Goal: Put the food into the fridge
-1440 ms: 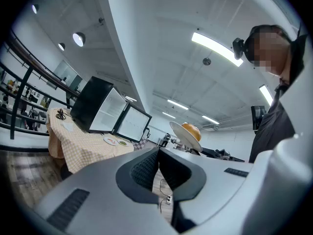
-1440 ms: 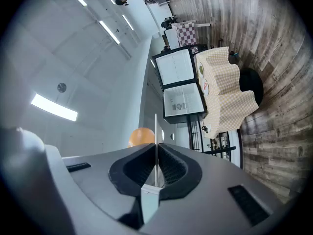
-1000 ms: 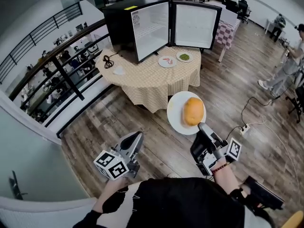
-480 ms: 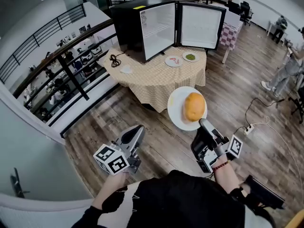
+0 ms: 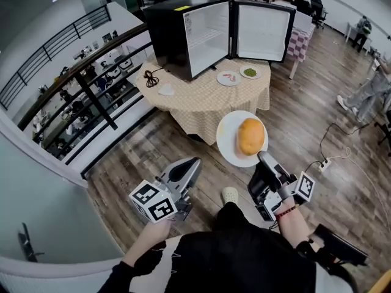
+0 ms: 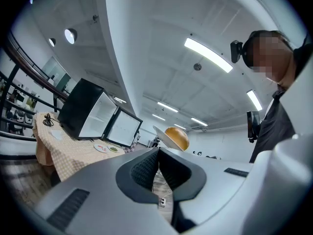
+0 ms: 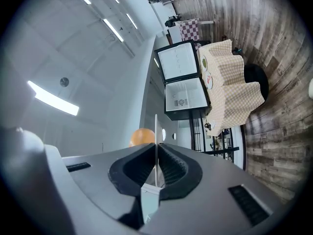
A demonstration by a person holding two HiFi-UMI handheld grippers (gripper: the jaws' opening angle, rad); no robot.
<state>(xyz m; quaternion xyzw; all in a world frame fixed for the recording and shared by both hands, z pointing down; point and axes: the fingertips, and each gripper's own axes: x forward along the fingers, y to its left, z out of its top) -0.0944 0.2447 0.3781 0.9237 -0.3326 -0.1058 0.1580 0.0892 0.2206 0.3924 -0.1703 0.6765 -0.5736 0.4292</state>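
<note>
Bun (image 5: 250, 136): resting on white plate (image 5: 230, 140), short of table (image 5: 201, 99).
Right gripper (image 5: 264, 159): clamped on plate's near rim.
Left gripper (image 5: 193, 164): jaws together, empty.
Fridge (image 5: 174, 26): door open, on table's far edge.

A round table (image 5: 201, 105) draped in a tan checked cloth that hangs down its sides stands on a wood-plank floor (image 5: 146, 157). On its far part sits a black fridge (image 5: 174, 35), door swung wide open and white inside. In front of the open door two small plates lie near each other on the cloth, one with pink food (image 5: 228, 78) and one with green food (image 5: 248, 72). A coiled black cable (image 5: 151, 75) and a white scrap (image 5: 166, 90) lie by the fridge's dark side, and a white power strip (image 5: 324, 162) with its cord lies on the floor, well apart from the table.
</note>
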